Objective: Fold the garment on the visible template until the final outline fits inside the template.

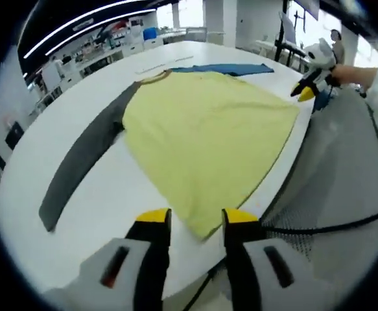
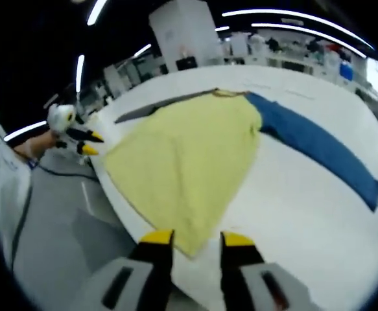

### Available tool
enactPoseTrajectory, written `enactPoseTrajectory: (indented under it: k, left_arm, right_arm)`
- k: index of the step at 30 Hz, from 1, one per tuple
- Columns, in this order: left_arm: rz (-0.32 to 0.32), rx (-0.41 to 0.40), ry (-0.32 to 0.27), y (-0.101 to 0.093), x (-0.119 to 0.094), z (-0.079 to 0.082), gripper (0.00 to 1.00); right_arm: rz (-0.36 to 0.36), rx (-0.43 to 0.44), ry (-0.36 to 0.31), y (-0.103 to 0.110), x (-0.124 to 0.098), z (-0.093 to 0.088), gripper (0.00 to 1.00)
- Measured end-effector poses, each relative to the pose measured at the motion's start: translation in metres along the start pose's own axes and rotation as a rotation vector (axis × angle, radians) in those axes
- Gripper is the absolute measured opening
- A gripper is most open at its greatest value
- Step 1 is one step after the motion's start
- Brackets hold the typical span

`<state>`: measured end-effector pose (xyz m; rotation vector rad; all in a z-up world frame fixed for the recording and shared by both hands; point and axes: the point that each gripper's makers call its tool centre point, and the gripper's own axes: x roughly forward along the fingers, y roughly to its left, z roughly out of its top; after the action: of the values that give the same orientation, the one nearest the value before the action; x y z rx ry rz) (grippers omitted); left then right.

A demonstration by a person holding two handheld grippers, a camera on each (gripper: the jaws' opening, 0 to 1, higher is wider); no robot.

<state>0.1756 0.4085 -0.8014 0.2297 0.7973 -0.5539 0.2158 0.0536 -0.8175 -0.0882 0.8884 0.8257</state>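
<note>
A yellow shirt lies flat on the white table, with a grey sleeve stretched toward me and a blue sleeve at the far side. My left gripper is open at the table's edge, one hem corner lying between its yellow tips. In the right gripper view the same shirt shows with the blue sleeve on the right and the grey sleeve far off. My right gripper is open around the other hem corner. Each gripper shows in the other's view: the right gripper, the left gripper.
The table edge runs beside the shirt's hem, with grey floor and a black cable beyond it. A hand holds the right gripper. Shelves and desks stand far back in the room.
</note>
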Motion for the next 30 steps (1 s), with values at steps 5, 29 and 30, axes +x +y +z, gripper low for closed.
enactPoseTrajectory:
  k: [5,29,30]
  left_arm:
    - [0.003,-0.054,-0.132,0.006,-0.008,0.034,0.58]
    - [-0.111,-0.304,-0.436,0.005,-0.018,0.105,0.95]
    - [-0.11,-0.311,-0.441,0.008,-0.018,0.106,0.95]
  right_arm:
    - [-0.039,-0.003,-0.037,-0.02,0.0,0.007,0.51]
    - [-0.232,0.08,-0.155,-0.111,-0.026,0.038,0.97]
    - [-0.247,0.106,-0.165,-0.12,-0.029,0.04,0.97]
